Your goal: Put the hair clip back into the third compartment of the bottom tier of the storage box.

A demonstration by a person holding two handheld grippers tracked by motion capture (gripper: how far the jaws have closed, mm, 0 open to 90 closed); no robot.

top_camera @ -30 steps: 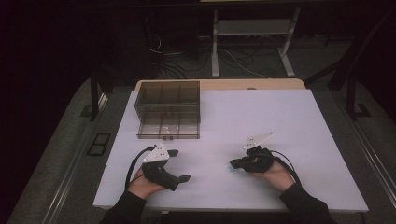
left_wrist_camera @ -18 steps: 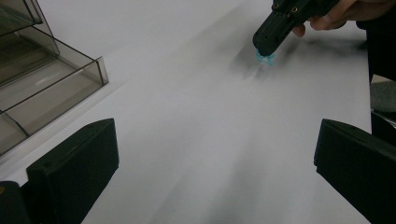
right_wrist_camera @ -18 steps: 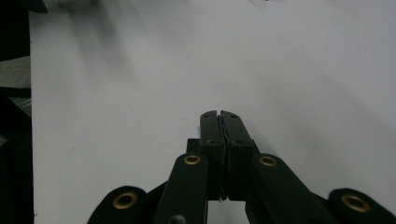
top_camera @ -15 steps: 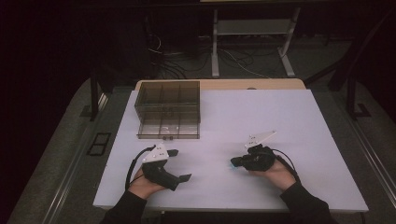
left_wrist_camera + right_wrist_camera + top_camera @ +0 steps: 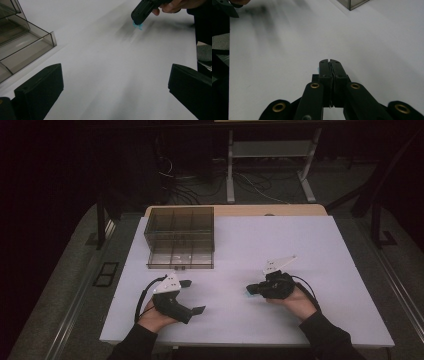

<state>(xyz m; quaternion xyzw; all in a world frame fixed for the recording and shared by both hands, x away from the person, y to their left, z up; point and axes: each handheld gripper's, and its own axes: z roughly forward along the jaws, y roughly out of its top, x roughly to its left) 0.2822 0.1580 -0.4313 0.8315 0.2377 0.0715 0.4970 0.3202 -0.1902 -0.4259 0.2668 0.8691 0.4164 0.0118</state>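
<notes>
Right gripper [image 5: 251, 290] near the table's [image 5: 300, 235] front edge, jaws pressed together on a small blue bit [image 5: 137, 25], too small to tell its axis or heading. Left gripper [image 5: 192, 296] spread wide, empty, front left. Box [image 5: 180, 237] sits at the back left corner. Likely a carry to the box: keep the pinch firm, move low and slow
</notes>
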